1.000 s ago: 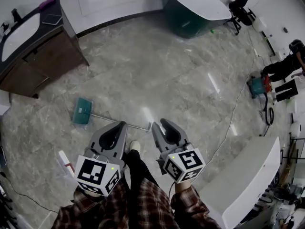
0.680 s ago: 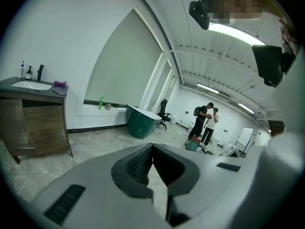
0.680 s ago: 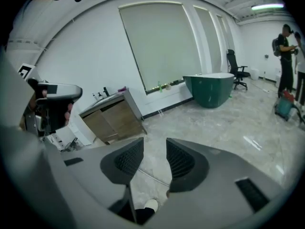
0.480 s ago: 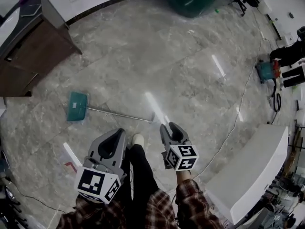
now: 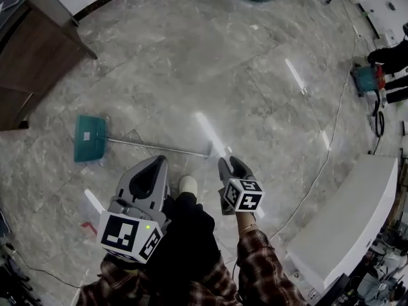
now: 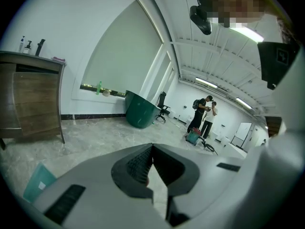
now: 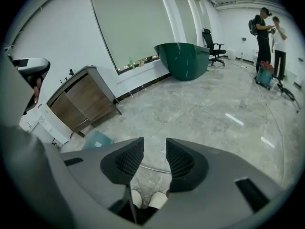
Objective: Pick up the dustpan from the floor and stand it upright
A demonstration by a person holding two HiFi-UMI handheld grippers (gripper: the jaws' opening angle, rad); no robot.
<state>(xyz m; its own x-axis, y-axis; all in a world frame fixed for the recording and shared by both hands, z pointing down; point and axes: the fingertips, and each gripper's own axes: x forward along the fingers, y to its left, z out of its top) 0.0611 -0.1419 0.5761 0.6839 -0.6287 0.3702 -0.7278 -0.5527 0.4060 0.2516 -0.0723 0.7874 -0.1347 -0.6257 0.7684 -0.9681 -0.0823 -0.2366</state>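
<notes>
teal dustpan lies flat on the grey marble floor, pan end at the left of the head view, well apart from both tools. its thin metal handle runs long and nearly level across the frame to the right, and its free end stops just ahead of the right tool, slightly to its left. right tool: jaws wide apart, nothing between the pads. in the right gripper view the handle shows as a bright line on the floor beyond the gap, running from one pad's side toward the other, along the line the jaws close on. left tool: jaws together, tips meeting, holding nothing. the handle's middle passes beyond its tips. the person's pale shoe sits between the two tools, just short of the handle. judgement: pickup not begun. the right tool looks set for it, being open and nearest the free end. the grip likely needs the wrist rolled so the gap straddles the handle across its long axis.
</notes>
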